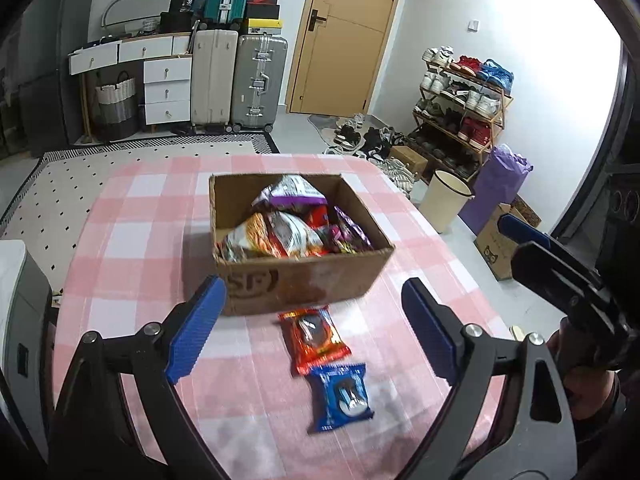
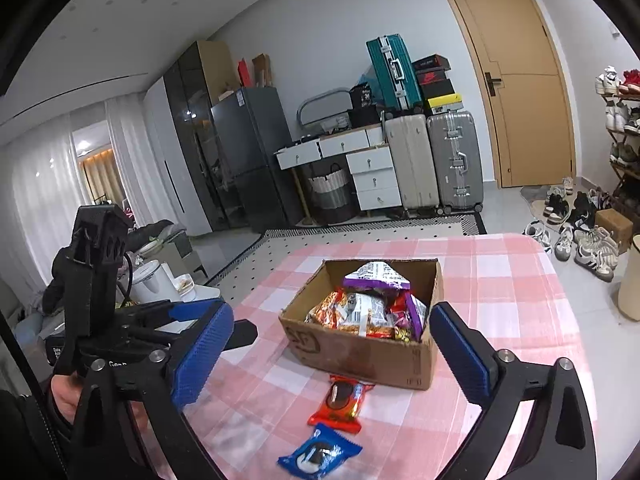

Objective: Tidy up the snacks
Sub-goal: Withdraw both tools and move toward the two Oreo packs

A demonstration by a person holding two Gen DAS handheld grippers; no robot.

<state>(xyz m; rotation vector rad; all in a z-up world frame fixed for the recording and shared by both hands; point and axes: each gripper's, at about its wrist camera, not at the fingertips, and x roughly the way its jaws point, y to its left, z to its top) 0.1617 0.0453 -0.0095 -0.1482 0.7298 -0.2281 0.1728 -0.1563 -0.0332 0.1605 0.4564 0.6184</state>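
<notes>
An open cardboard box stands on the pink checked tablecloth, filled with several snack bags. In front of the box lie an orange-red biscuit packet and, nearer to me, a blue biscuit packet. My left gripper hovers open above the two packets, holding nothing. My right gripper is also open and empty, aimed at the box. Its blue finger shows at the right edge of the left wrist view.
A cream bin, a purple bag and a floor carton stand beyond the table's right edge, with a shoe rack behind. A white kettle sits left of the table. Suitcases and drawers line the far wall.
</notes>
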